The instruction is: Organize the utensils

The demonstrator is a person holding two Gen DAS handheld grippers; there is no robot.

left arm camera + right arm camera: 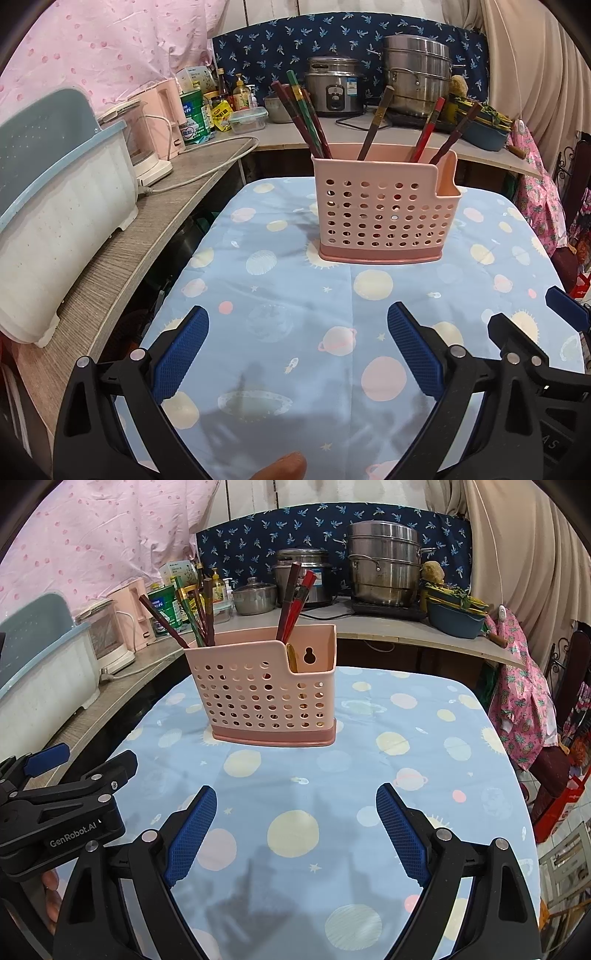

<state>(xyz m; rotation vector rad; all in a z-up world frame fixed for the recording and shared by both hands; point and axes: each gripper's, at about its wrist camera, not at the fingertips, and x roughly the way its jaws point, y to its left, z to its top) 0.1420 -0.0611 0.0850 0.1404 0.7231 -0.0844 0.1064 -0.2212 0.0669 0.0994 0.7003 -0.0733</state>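
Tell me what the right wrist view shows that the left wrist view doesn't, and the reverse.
Right wrist only: the keyhole slot in the holder's back wall, and a lidded pot on the counter in full.
Left wrist only: a clear lidded container on the counter, and a fingertip at the bottom edge.
Both: the pink utensil holder with chopsticks standing in it on the planet-print cloth, with the left gripper and right gripper open and empty.

Even indoor light, soft grey shadows on the tablecloth [295, 295] toward six o'clock, sharp centre, fisheye bending, dark corners
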